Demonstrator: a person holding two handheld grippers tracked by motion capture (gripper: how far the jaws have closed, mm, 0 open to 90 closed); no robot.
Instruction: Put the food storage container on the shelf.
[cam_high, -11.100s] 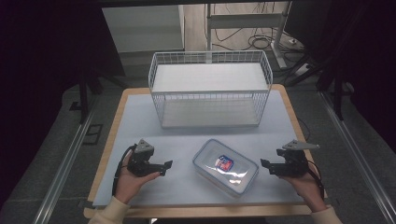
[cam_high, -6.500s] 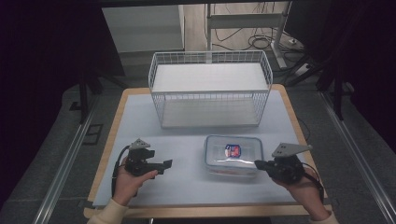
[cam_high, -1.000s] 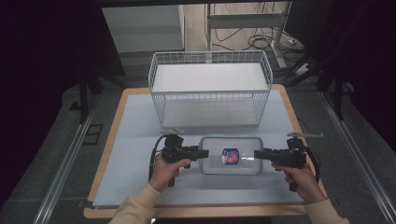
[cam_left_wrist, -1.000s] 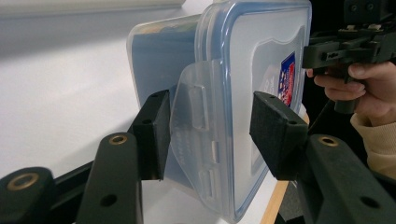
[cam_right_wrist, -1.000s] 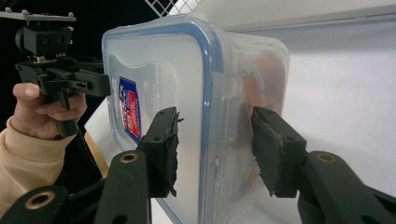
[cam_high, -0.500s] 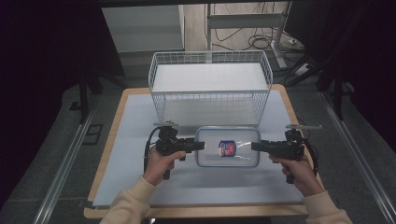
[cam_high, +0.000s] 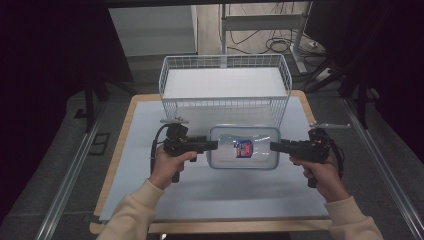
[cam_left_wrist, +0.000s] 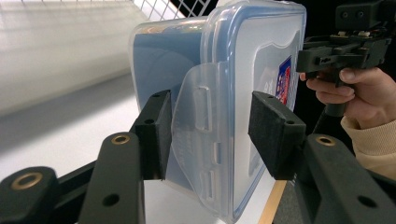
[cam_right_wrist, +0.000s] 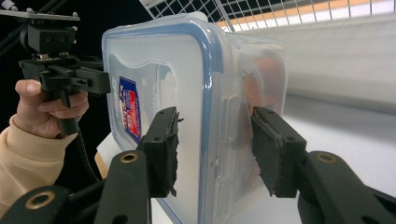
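At the centre of the high view a lidded plastic box (cam_high: 243, 147) is carried between two grippers, just in front of the wire basket (cam_high: 225, 90) that stands in the upper middle of the frame. The left gripper (cam_high: 214, 145) is clamped on the box's left end, its pads pinching the side latch and the lid edge, as seen in the left gripper view, where the box (cam_left_wrist: 219, 88) stands on edge between the black jaws. The right gripper (cam_high: 273, 146) is closed on the opposite end; in the right gripper view the lid rim and the wall of the box (cam_right_wrist: 196, 107) are pinched between its pads.

The step in hand is judged to be a lift toward the basket. It is best done with both ends raised at the same pace, so that the box is kept level (the grips sit on narrow edges and a tilt could let one slip). Squeeze should be held even, not tightened.

Farther off, the front wall of the basket stands in the way and must be cleared from above. The pale mat (cam_high: 150, 125) around it lies bare.
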